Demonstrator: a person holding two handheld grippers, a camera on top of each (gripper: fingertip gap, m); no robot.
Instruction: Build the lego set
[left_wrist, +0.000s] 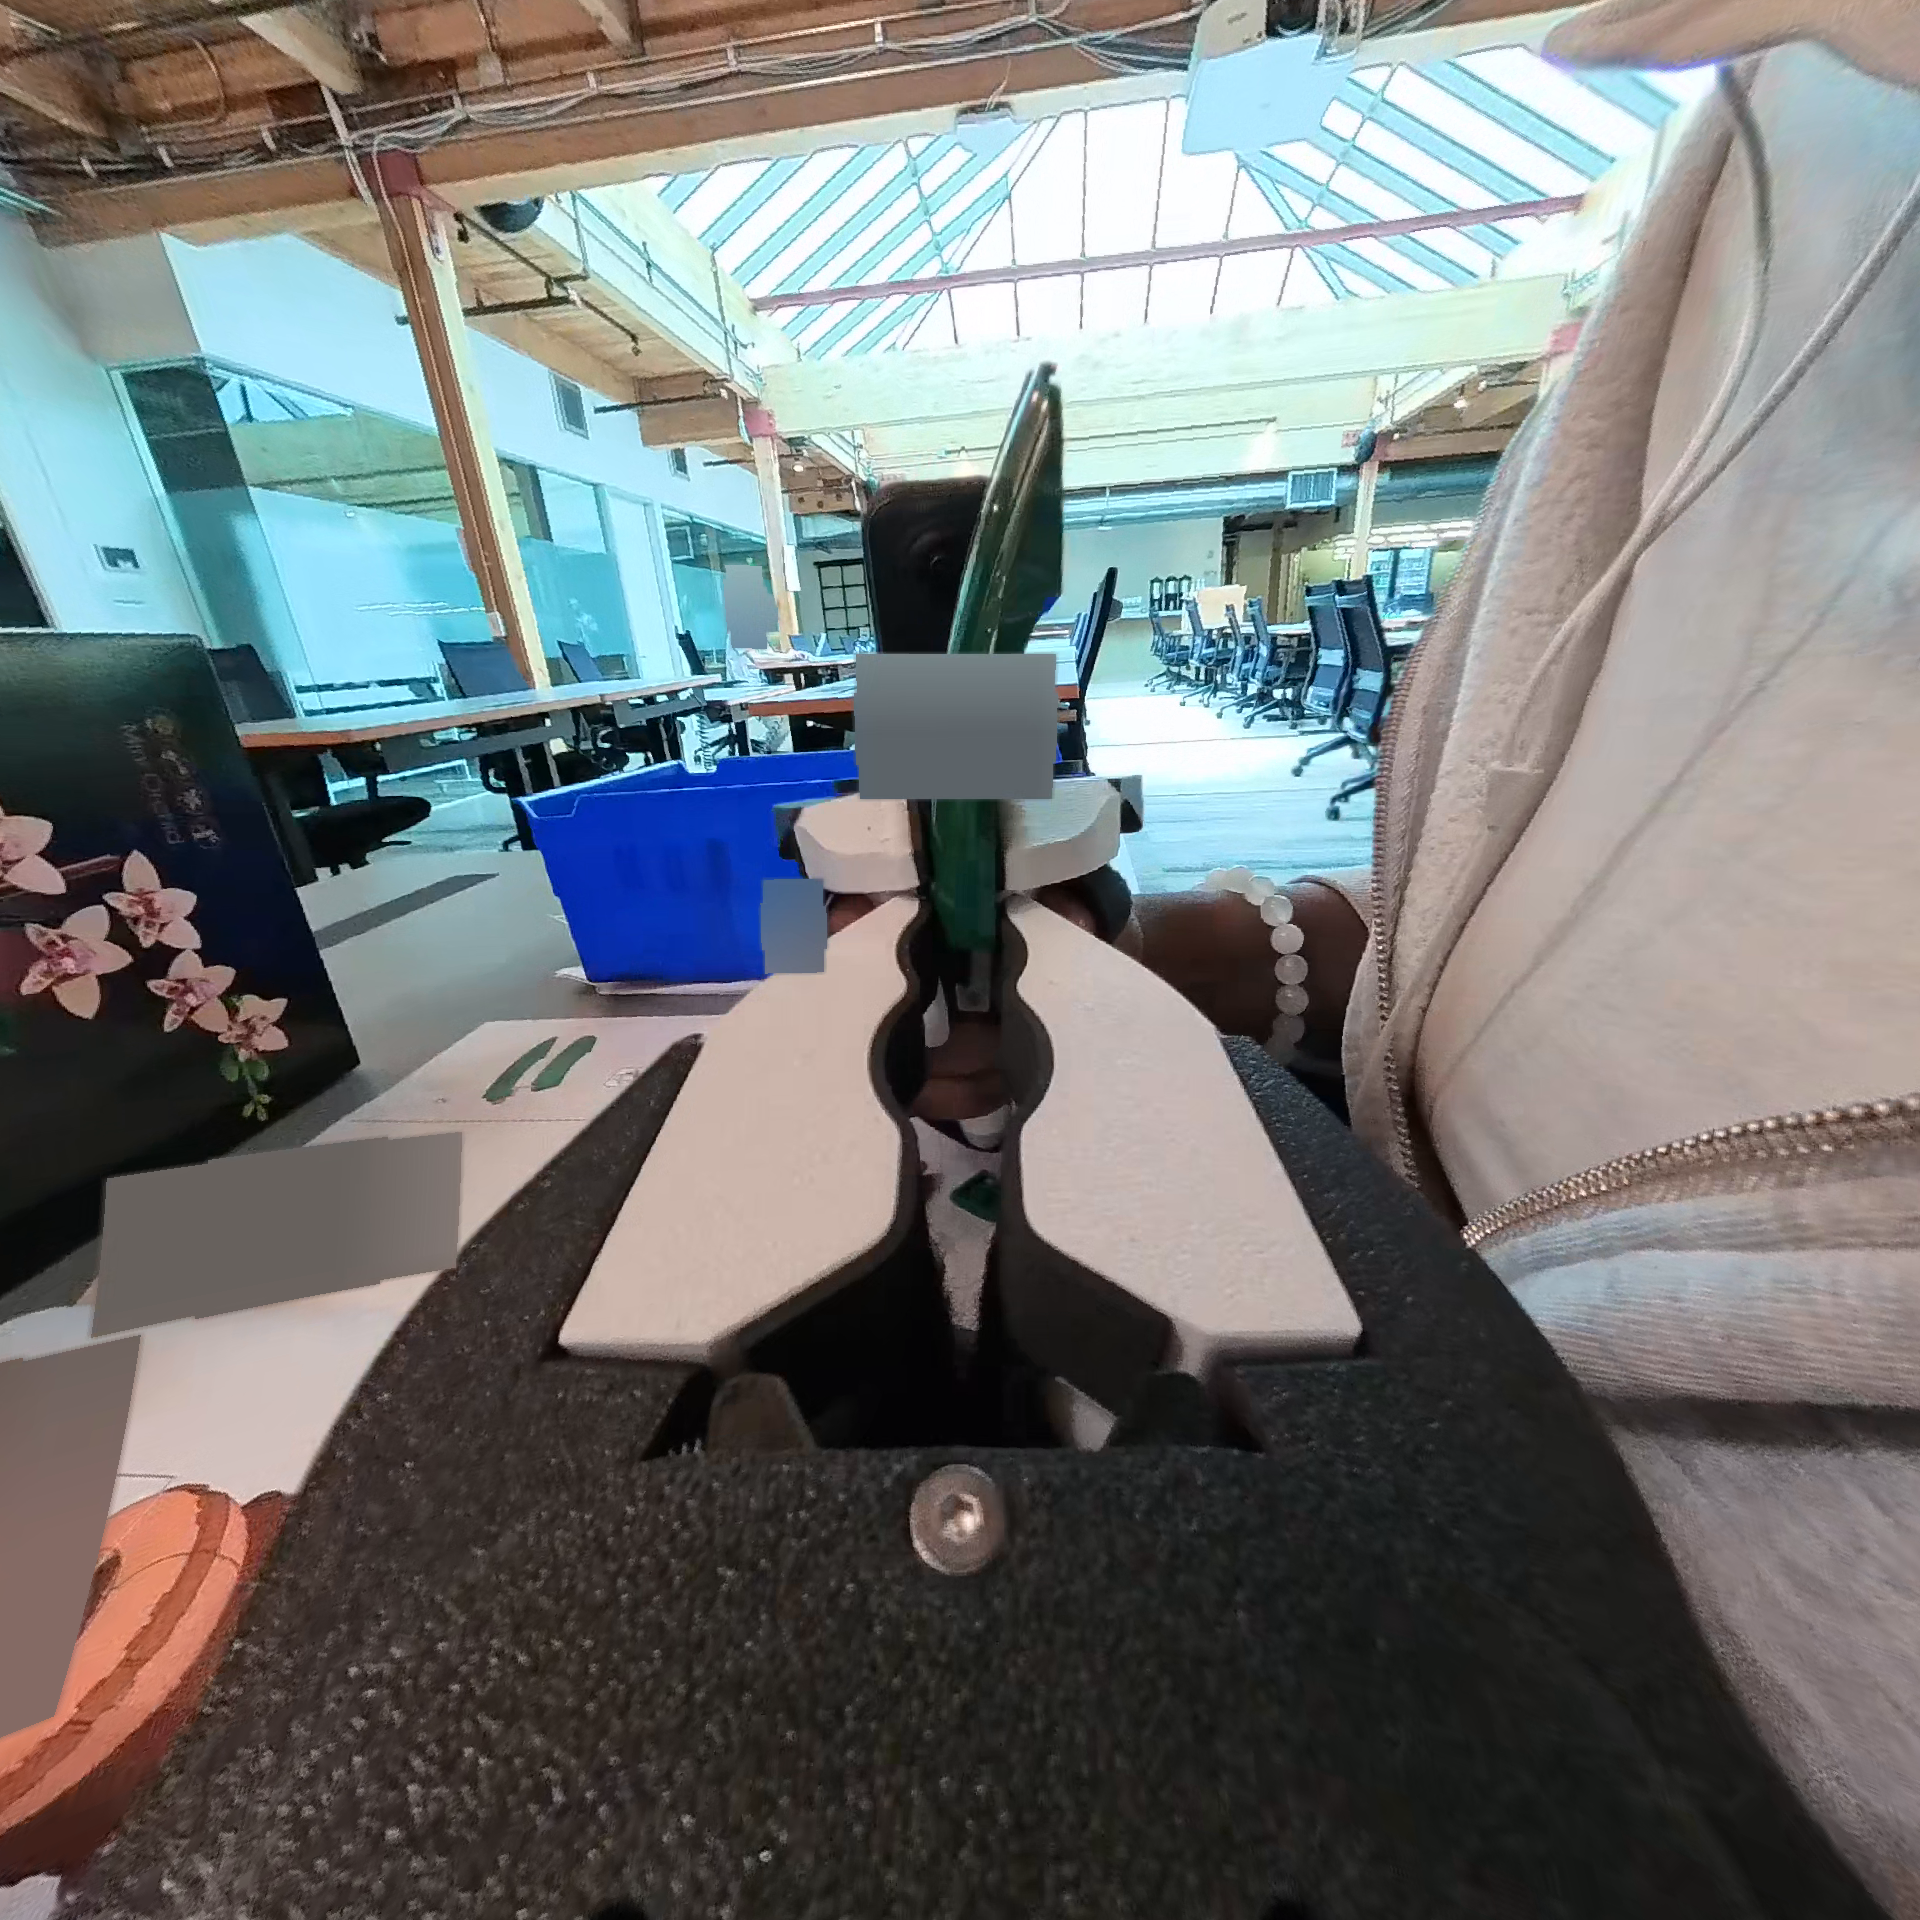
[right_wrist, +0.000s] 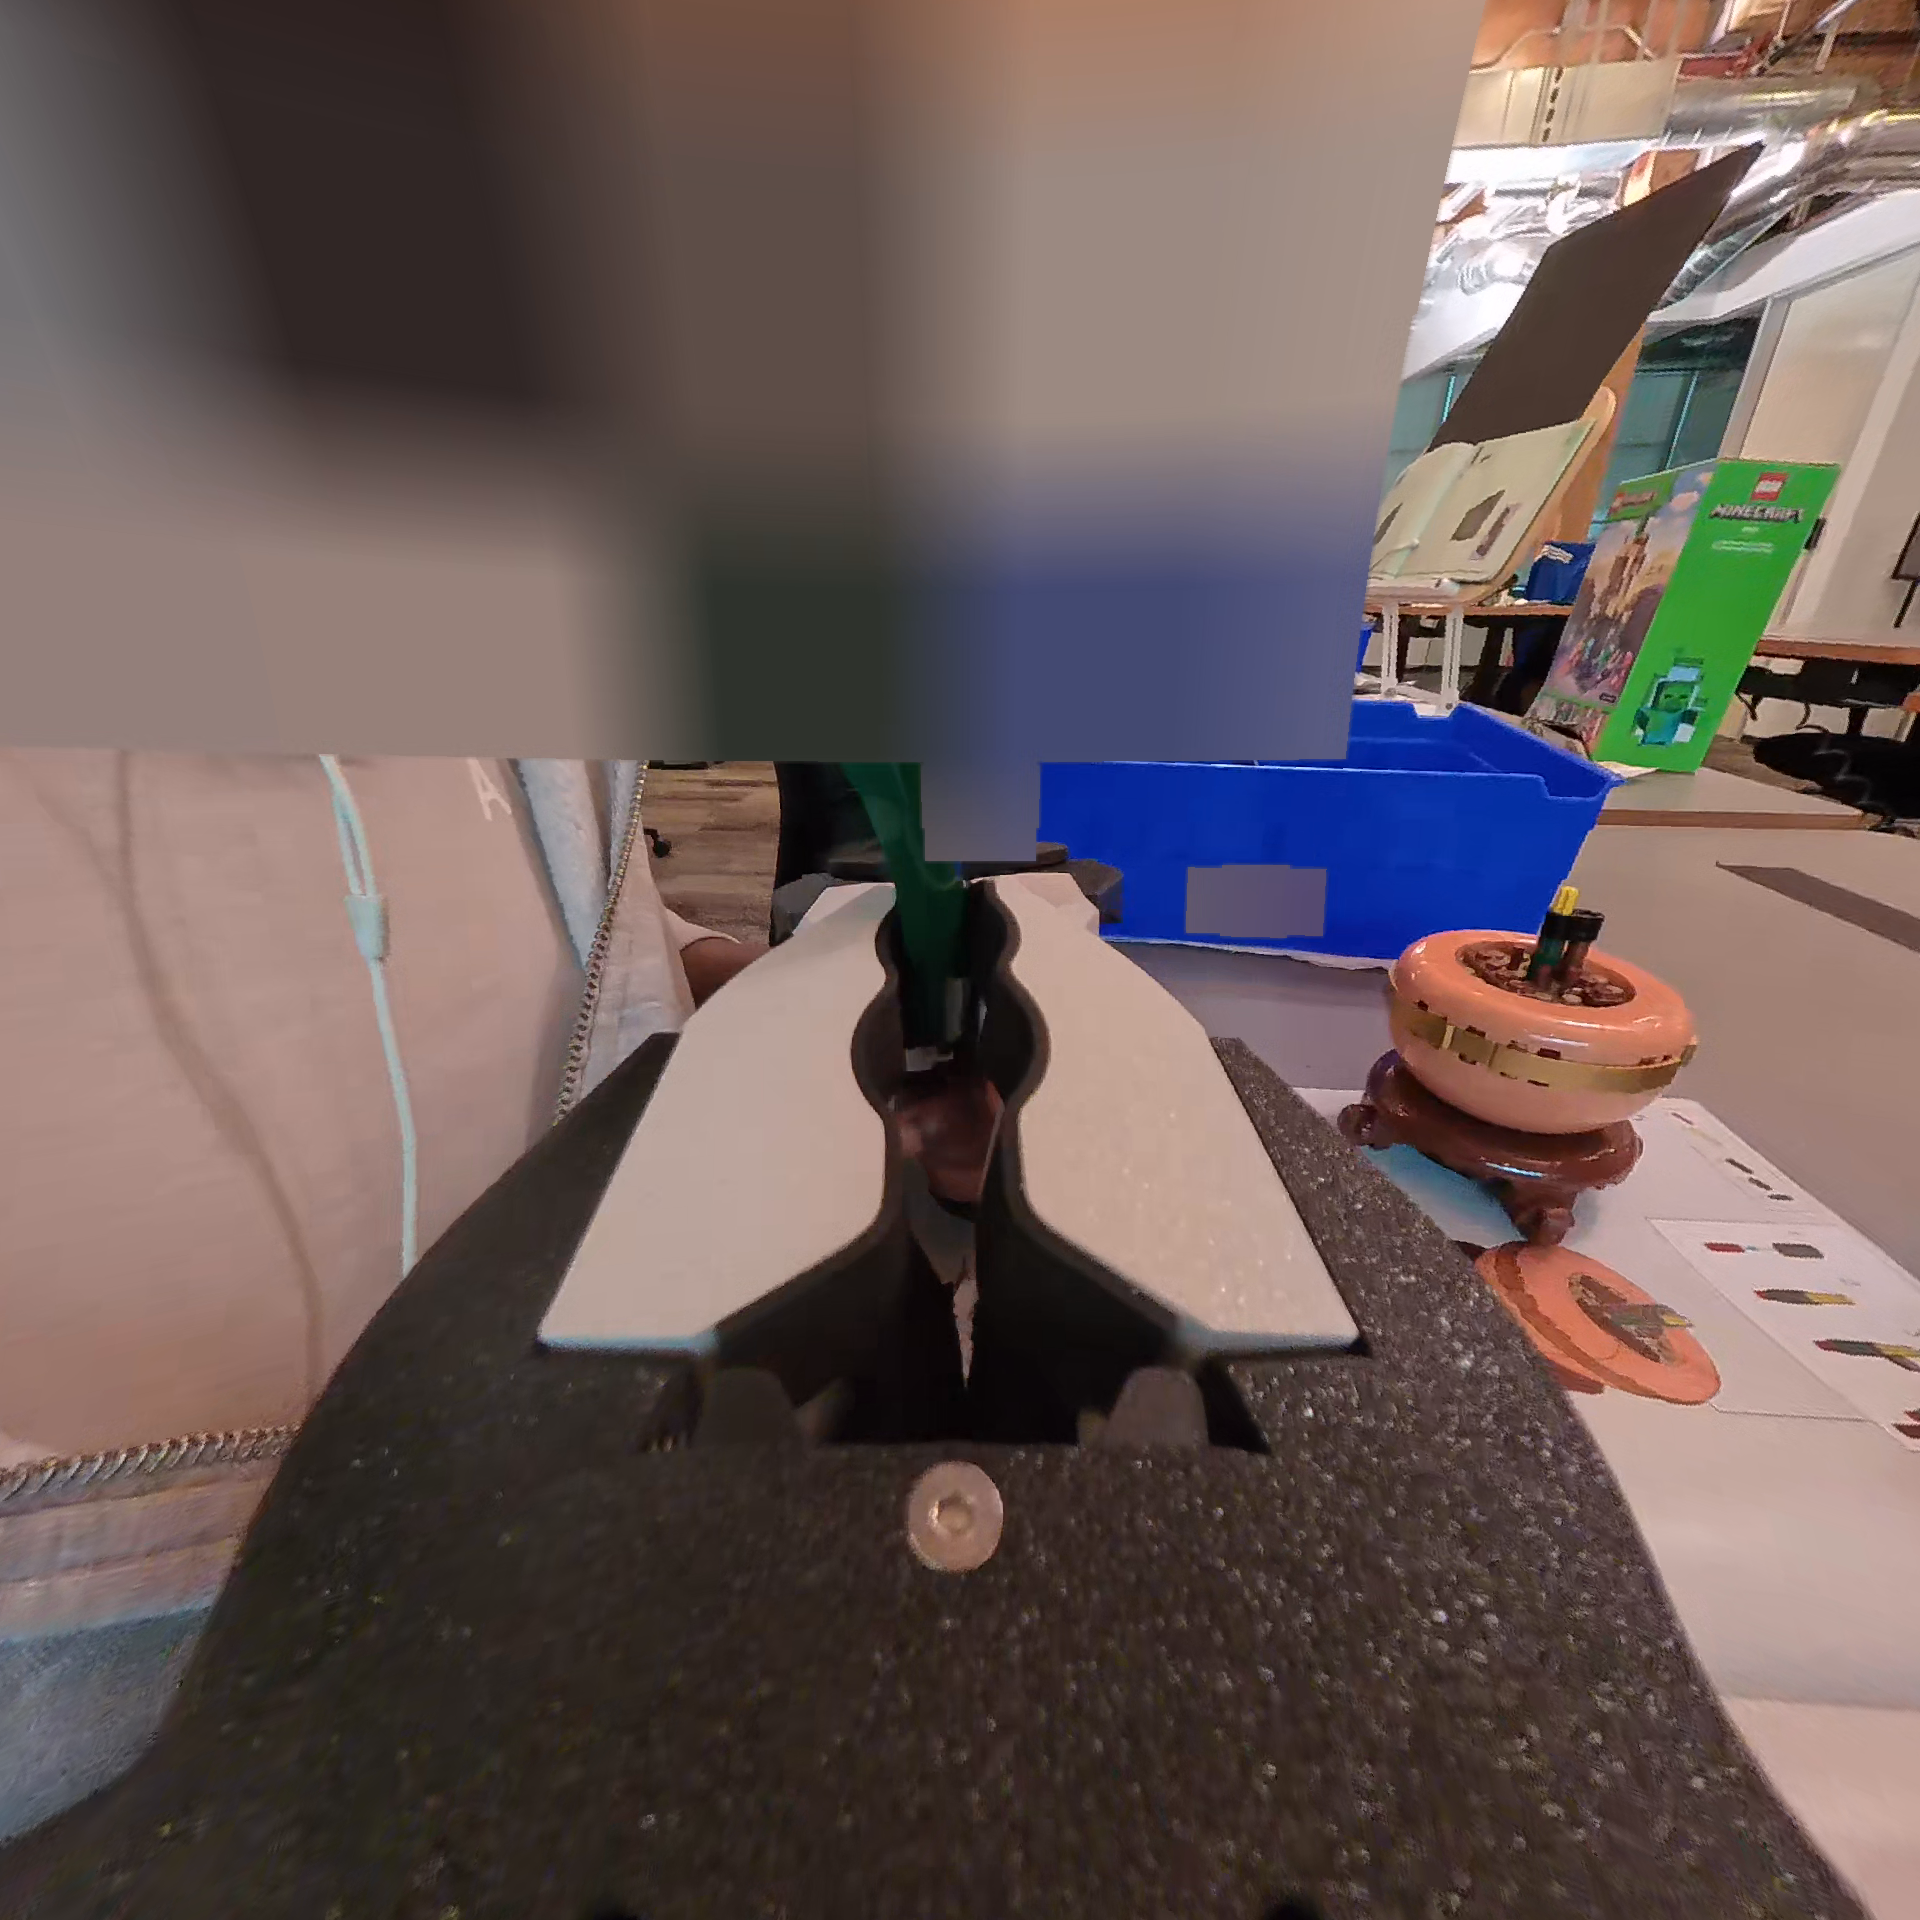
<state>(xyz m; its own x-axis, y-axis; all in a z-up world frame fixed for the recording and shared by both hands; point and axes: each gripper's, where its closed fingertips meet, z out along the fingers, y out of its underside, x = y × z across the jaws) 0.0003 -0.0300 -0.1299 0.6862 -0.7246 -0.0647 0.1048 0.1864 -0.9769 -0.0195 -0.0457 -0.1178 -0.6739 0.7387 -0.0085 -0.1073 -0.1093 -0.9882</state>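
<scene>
Right wrist view, green lettered box (right_wrist: 1704, 613), blue bin (right_wrist: 1403, 842)

This is a large open-plan office in a converted loft. Long wood-topped desks (left_wrist: 499, 717) stand in rows with black mesh swivel chairs (left_wrist: 1340, 665) pulled up to them. Glass-walled meeting rooms (left_wrist: 395, 582) line one side. Exposed timber beams (left_wrist: 1091, 384) and posts (left_wrist: 457, 416) carry a pitched glass skylight (left_wrist: 1143, 229), with a silver ventilation duct (right_wrist: 1745, 114) running under the ceiling.

Dark green leaf (left_wrist: 1003, 623), bright blue bin (right_wrist: 1330, 831), peach-and-brown pot (right_wrist: 1527, 1039).
</scene>
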